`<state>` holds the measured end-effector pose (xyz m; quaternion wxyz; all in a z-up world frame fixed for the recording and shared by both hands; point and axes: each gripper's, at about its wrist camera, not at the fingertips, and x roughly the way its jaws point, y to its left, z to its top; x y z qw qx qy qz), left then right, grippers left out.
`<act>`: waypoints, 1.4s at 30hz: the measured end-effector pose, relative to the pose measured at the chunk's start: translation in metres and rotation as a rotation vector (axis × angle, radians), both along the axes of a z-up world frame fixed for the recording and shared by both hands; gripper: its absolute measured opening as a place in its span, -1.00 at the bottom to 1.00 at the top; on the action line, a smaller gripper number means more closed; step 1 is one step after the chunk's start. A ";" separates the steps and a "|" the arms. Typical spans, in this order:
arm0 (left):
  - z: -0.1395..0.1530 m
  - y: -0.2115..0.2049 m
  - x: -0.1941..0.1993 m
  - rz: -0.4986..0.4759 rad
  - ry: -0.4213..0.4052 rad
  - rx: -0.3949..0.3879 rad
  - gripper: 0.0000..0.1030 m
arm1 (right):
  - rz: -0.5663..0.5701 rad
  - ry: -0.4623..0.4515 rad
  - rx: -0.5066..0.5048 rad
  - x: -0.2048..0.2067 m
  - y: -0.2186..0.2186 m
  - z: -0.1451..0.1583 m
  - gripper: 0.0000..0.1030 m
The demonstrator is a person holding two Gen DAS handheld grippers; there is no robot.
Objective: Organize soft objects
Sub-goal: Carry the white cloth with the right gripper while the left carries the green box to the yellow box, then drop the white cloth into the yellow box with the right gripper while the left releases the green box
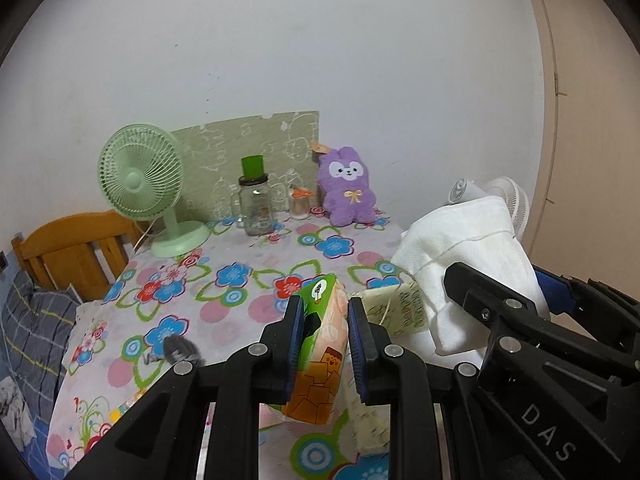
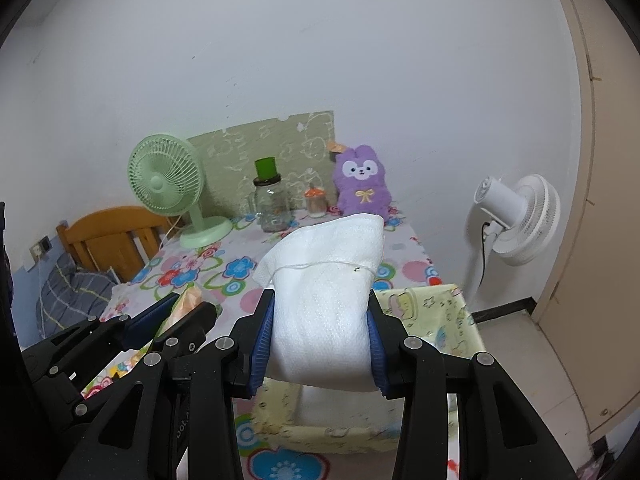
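Note:
My left gripper (image 1: 322, 340) is shut on a green and orange tissue pack (image 1: 322, 360) and holds it above the flowered table (image 1: 224, 280). My right gripper (image 2: 320, 340) is shut on a white folded towel (image 2: 328, 300), held above a pale yellow fabric box (image 2: 432, 312) at the table's near right. In the left wrist view the towel (image 1: 468, 256) and the right gripper (image 1: 516, 312) show on the right, with the box (image 1: 400, 312) just behind the pack. In the right wrist view the left gripper (image 2: 188, 312) shows on the left. A purple plush bunny (image 1: 347, 188) sits at the back against the wall.
At the back stand a green desk fan (image 1: 144, 184), a glass jar with a green lid (image 1: 255, 204) and a small jar (image 1: 300, 202). A small dark object (image 1: 180, 350) lies near the table's left edge. A wooden headboard (image 1: 72, 248) is at left, a white floor fan (image 2: 516, 216) at right.

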<state>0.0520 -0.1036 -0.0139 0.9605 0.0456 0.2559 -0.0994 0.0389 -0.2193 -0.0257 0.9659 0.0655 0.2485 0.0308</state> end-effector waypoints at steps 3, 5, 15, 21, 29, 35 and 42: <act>-0.001 -0.010 0.004 -0.022 0.002 -0.002 -0.60 | -0.012 -0.001 -0.008 0.003 -0.009 0.000 -0.14; -0.002 -0.018 0.008 -0.039 0.007 0.001 -0.60 | -0.017 0.002 -0.011 0.005 -0.015 -0.001 -0.14; -0.012 -0.053 0.030 -0.123 0.022 0.025 -0.59 | -0.055 0.028 -0.017 0.023 -0.043 -0.011 -0.14; -0.024 -0.070 0.046 -0.154 0.047 0.042 -0.55 | -0.065 0.061 0.005 0.038 -0.060 -0.025 -0.14; -0.047 -0.080 0.065 -0.173 0.106 0.067 -0.14 | -0.070 0.117 0.003 0.054 -0.067 -0.046 -0.14; -0.059 -0.077 0.073 -0.140 0.154 0.085 0.36 | -0.071 0.163 0.014 0.063 -0.070 -0.062 -0.14; -0.058 -0.074 0.071 -0.152 0.166 0.077 0.69 | -0.073 0.179 0.047 0.069 -0.073 -0.068 0.06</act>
